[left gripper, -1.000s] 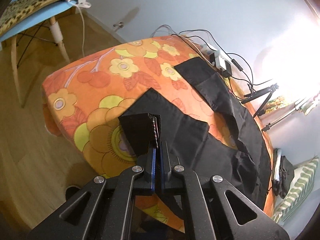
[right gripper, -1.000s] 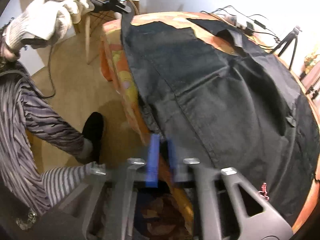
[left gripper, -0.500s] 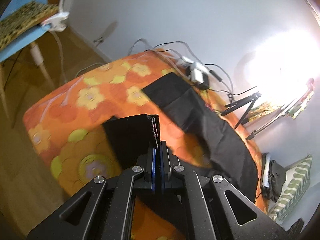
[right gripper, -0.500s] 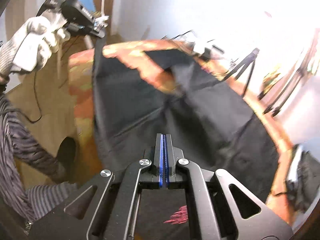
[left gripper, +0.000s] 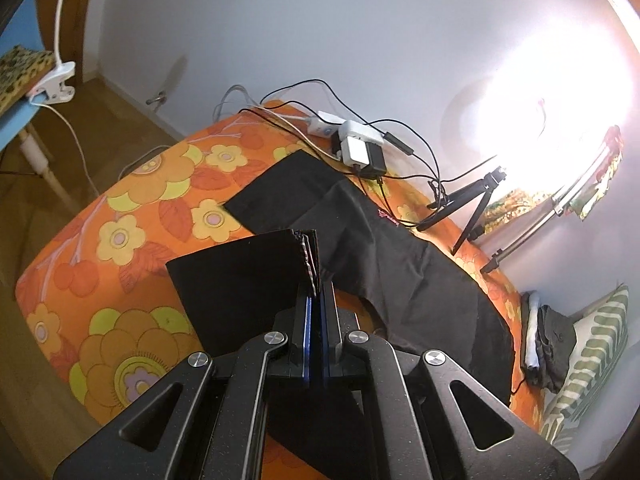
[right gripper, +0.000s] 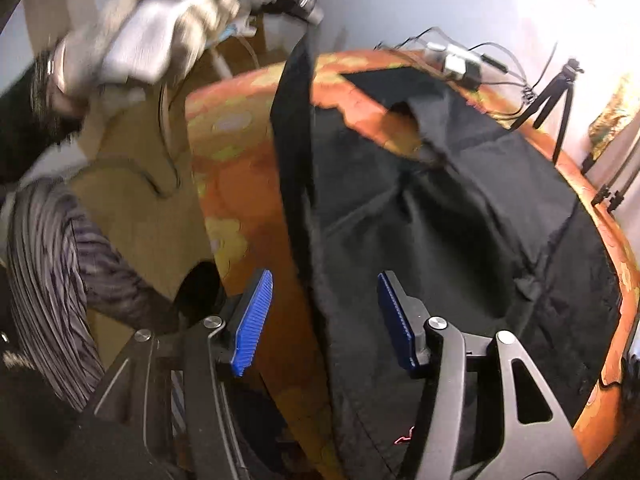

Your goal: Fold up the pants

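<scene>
Beneath both claws, the flowered tablecloth carries the black pants, spread ahead of the released right claw. Clenched on a lifted leg hem, the left claw risks dragging the unpinned pants askew, misaligning the fold.

Both views bend strongly at the edges, with dark corners from the fisheye lens. A strong lamp glare burns out the upper right wall in the left wrist view, which is otherwise sharp and evenly lit. The right wrist view is dimmer and softer; the gloved hand at upper left is smeared by motion blur, and the black pants lose detail in shadow.
</scene>
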